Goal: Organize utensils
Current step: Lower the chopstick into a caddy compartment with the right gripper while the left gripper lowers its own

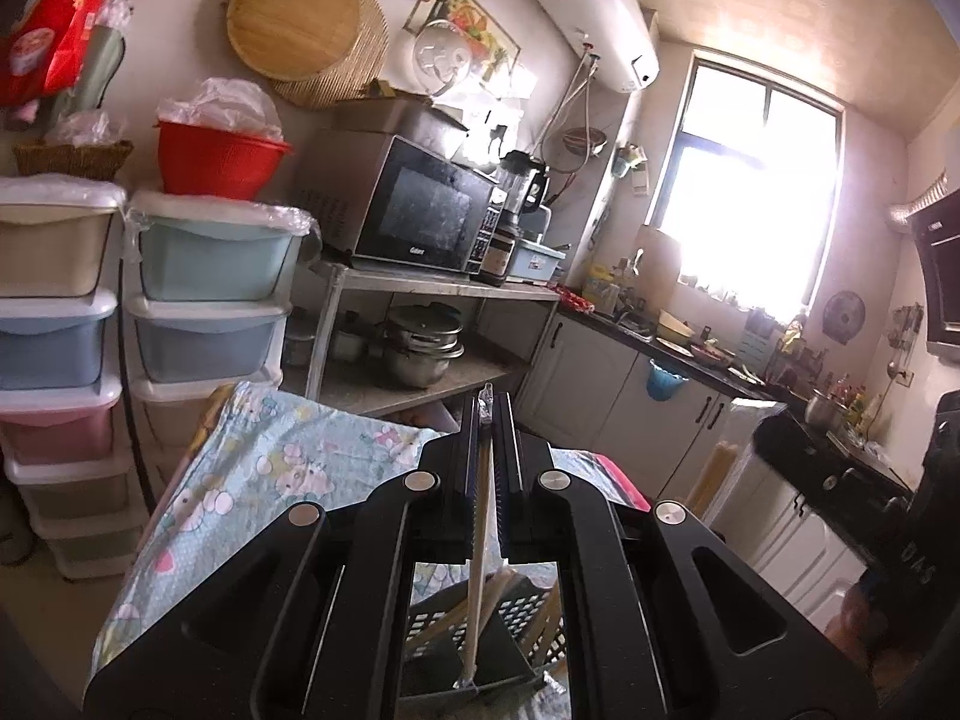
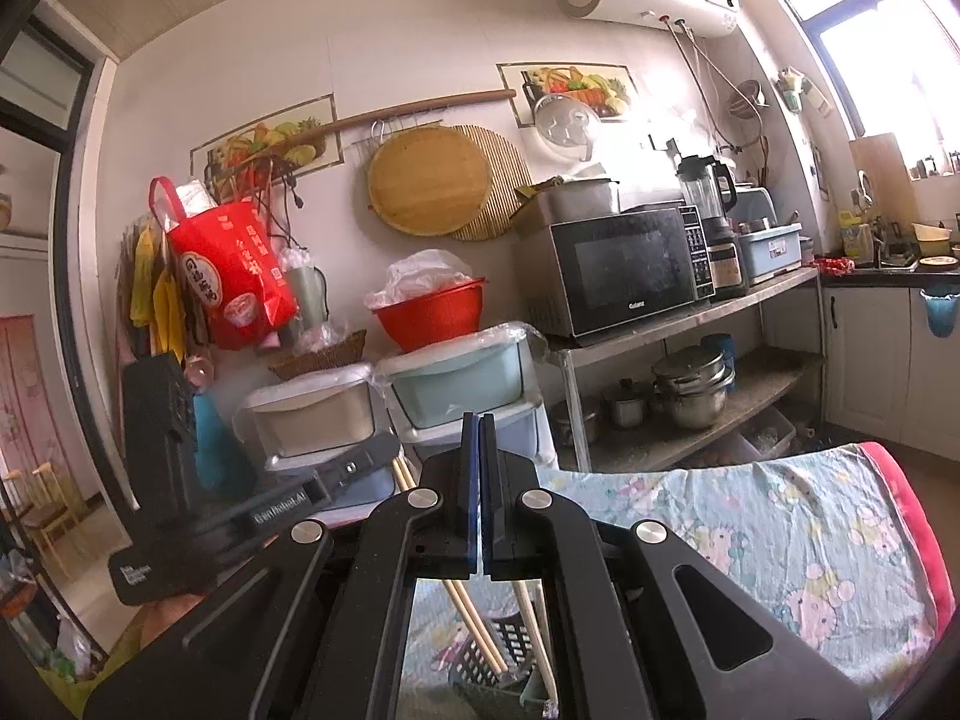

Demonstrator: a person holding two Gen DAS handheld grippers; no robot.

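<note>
Gripping thin wrapped utensil (image 1: 483, 516), left claw (image 1: 487, 405) jaws pinched on it at centre of frame; item runs down btwn jaws toward dark slotted basket (image 1: 528, 612) at lower centre. Right claw (image 2: 479, 420) fully closed, nothing seen btwn jaws. Chopsticks (image 2: 474, 624) stand tilted in basket below it. Patterned cloth (image 2: 780, 516) covers table, lower right. Microwave (image 2: 624, 270) on shelf, right of centre.
</note>
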